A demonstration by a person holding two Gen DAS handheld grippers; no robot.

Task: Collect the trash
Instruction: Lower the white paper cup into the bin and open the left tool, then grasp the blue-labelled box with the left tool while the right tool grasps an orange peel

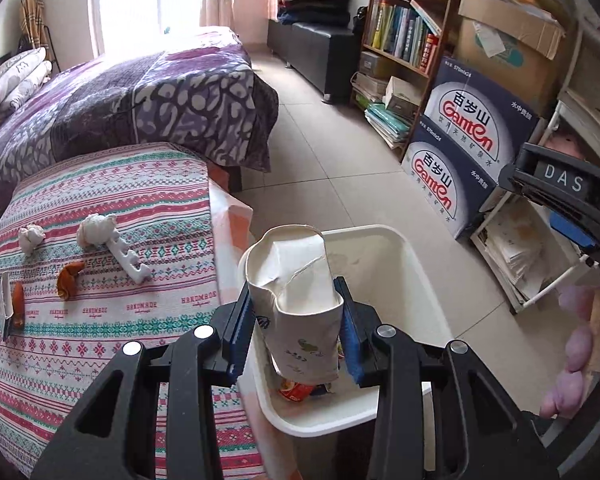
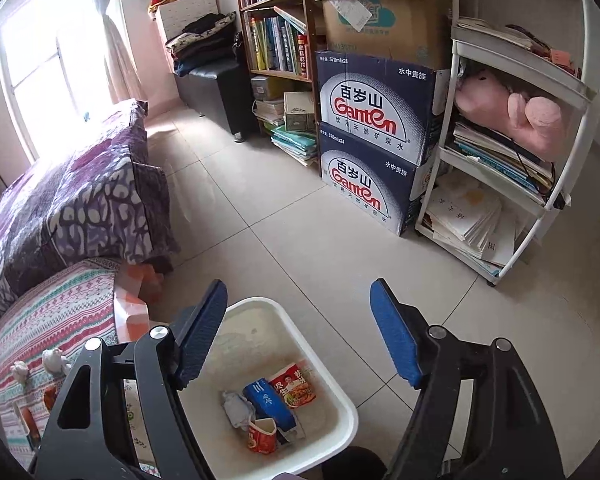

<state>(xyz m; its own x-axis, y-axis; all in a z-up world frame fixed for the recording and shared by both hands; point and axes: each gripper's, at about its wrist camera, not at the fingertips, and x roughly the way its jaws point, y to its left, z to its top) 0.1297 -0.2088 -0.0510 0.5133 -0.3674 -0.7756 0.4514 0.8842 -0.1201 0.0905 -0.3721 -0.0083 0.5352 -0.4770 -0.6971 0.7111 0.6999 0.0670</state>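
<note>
1. The left gripper (image 1: 298, 324) has its jaws clamped on a crumpled paper cup (image 1: 296, 296), held above the white bin (image 1: 384, 240), probably ready to drop it in.
2. The right gripper (image 2: 298, 332) hangs over the same bin (image 2: 332, 376) with jaws wide apart and empty; wrappers already lie inside.
3. Tissue wads (image 1: 96, 230) and orange peel (image 1: 69, 278) wait on the cloth-covered bench (image 1: 148, 184).
4. The bench edge stands just beside the bin, crowding the left side.

The right tongs (image 2: 300, 332) stand wide apart, empty, above a white bin (image 2: 340, 396) on the tiled floor (image 2: 300, 240). Inside lie a blue carton (image 2: 269, 403), a red packet (image 2: 294, 385), a red cup (image 2: 262, 436) and crumpled paper (image 2: 236, 408).
</note>
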